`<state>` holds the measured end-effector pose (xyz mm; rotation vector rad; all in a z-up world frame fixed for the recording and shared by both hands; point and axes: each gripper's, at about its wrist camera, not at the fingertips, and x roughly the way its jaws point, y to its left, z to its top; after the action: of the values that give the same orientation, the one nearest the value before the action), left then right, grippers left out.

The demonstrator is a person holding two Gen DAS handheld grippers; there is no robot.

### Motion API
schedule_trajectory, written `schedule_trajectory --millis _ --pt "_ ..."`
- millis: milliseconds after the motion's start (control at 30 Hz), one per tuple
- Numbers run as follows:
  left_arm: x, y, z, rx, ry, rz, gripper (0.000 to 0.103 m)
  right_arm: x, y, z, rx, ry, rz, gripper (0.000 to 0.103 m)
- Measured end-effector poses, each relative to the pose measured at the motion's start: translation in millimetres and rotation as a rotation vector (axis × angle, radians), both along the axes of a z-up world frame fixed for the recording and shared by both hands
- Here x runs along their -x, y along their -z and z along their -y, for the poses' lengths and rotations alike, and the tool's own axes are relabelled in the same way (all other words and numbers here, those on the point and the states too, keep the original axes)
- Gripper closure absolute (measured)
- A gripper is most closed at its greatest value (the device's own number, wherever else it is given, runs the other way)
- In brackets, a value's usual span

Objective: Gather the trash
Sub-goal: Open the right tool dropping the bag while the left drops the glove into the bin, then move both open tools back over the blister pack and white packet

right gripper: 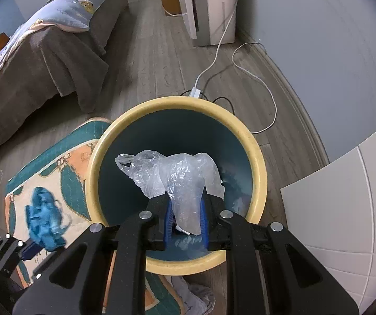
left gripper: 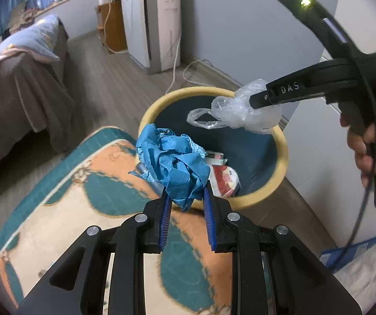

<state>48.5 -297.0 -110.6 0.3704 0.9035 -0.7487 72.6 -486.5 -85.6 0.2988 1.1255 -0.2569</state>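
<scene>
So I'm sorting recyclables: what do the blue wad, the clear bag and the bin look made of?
Blue wad: likely thin matte paper or nonwoven, sharply creased. Clear bag: thin glossy plastic film, see-through and crinkled. Bin: probably hard plastic, with a smooth cream rim and a teal inside.

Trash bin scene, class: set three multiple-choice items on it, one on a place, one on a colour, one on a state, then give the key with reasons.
1. Where does the clear plastic bag hang?
A. over the open bin
B. on the bed
C. on the white cabinet

2. What colour is the crumpled paper in the left gripper?
A. red
B. blue
C. yellow

3. In what state is the right gripper?
A. open and empty
B. shut on the bag
C. lying on the rug

Key: 1 A, the right wrist view shows the bag inside the ring of the bin's yellow rim. 2 B, the wad between the jaws is plainly blue. 3 B, both jaws press the plastic.
</scene>
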Motion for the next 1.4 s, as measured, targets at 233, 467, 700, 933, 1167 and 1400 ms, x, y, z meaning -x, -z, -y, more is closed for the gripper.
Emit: schedule_trajectory --millis 233,467,700,933,1167,1400 --pt "-13.8 6.0 22.4 -0.024 0.024 0.014 0.078 -0.6 -2.8 -1.7 0.04 0.02 0.004 0.087" --pt "-28.7 -0.7 37.4 -0.003 -0.004 0.046 0.076 0.9 -18.1 7.6 0.048 0.085 0.072 0.084" --pt "-24.4 -12.5 31.7 0.007 -0.037 0.099 0.04 0.6 -25.5 -2.8 0.07 0.076 0.093 0.04" --pt "-12.6 -32.7 -2.7 0.026 -0.109 0.108 0.02 13.6 -40.5 -23.7 0.048 0.066 0.115 0.007" --pt "1.1 -61.7 -70.2 0.049 -0.189 0.118 0.01 30.9 -60.3 -78.6 0.138 0.003 0.12 0.006" --pt "20.4 -63.9 -151.5 0.0 -0.263 0.127 0.008 40.1 -64.4 -151.9 0.177 -0.114 0.125 0.006"
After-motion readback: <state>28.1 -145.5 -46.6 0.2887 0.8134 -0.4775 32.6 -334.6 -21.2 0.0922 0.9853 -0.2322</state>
